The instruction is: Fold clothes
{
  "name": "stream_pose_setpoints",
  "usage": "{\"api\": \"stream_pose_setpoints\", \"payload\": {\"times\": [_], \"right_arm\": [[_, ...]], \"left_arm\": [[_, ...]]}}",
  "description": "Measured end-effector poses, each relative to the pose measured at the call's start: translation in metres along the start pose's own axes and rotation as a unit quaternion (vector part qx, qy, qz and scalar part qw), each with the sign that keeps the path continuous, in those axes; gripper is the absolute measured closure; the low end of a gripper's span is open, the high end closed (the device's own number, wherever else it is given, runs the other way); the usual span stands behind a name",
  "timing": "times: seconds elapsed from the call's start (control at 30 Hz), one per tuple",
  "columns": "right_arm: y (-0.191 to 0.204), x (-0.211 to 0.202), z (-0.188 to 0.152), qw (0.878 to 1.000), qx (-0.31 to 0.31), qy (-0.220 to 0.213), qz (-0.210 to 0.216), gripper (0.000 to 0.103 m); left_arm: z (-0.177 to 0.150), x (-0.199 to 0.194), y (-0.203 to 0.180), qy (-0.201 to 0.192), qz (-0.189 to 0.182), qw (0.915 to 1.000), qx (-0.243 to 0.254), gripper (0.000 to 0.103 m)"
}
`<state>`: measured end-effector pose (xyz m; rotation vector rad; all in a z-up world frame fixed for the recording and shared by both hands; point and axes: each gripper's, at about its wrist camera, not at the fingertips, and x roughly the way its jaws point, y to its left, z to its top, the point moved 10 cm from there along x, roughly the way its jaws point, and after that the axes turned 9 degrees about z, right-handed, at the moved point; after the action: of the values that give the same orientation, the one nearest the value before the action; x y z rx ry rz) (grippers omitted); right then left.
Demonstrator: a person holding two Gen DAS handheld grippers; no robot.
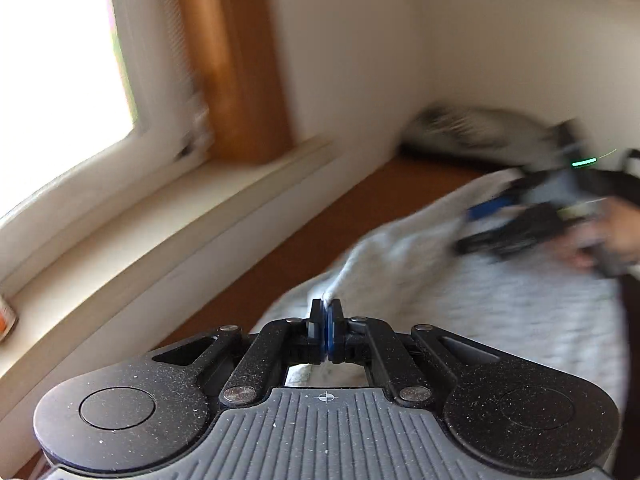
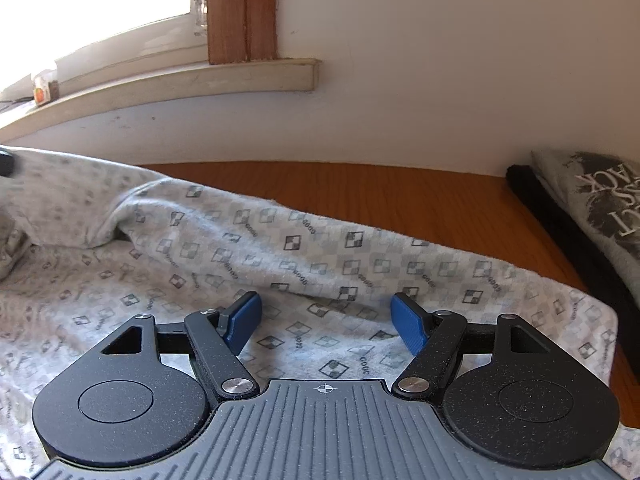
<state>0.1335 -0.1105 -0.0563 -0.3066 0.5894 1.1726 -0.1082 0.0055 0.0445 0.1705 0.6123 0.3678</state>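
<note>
A light grey garment with a small checkered print lies spread on a wooden table. My left gripper is shut on a pinch of this cloth and holds it lifted; the view is blurred by motion. My right gripper is open and empty, its blue pads just above the garment near its right part. The right gripper also shows in the left wrist view, blurred, over the far end of the cloth, held by a hand.
A folded grey printed shirt on a dark garment lies at the table's right end. A wall and a windowsill with a small jar run along the table's far edge.
</note>
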Motion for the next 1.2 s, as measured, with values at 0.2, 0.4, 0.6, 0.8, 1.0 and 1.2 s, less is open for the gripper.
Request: {"api": "stream_pose_setpoints", "payload": {"times": [0.2, 0.4, 0.6, 0.8, 1.0, 1.2], "right_arm": [[-0.003, -0.002, 0.0, 1.0, -0.001, -0.002, -0.021, 0.032], [-0.002, -0.002, -0.001, 1.0, -0.002, -0.002, -0.024, 0.032], [-0.007, -0.005, 0.0, 0.999, 0.005, -0.01, -0.035, 0.046], [0.01, -0.022, 0.016, 0.994, 0.09, -0.042, 0.046, 0.069], [0.049, -0.008, 0.043, 0.991, 0.105, -0.023, 0.082, 0.068], [0.074, 0.014, 0.053, 0.989, 0.121, 0.007, 0.089, 0.046]], "left_arm": [[-0.013, -0.023, -0.055, 0.01, -0.057, 0.9978, 0.032, 0.098], [-0.019, -0.021, -0.05, 0.01, -0.048, 0.9983, 0.032, 0.091], [-0.021, -0.006, -0.014, 0.006, -0.022, 0.9997, -0.001, 0.086], [-0.042, 0.027, 0.048, 0.013, 0.022, 0.9971, -0.072, 0.083], [-0.069, 0.047, 0.097, 0.014, 0.032, 0.985, -0.169, 0.083], [-0.079, 0.048, 0.112, 0.007, 0.043, 0.9819, -0.184, 0.078]]}}
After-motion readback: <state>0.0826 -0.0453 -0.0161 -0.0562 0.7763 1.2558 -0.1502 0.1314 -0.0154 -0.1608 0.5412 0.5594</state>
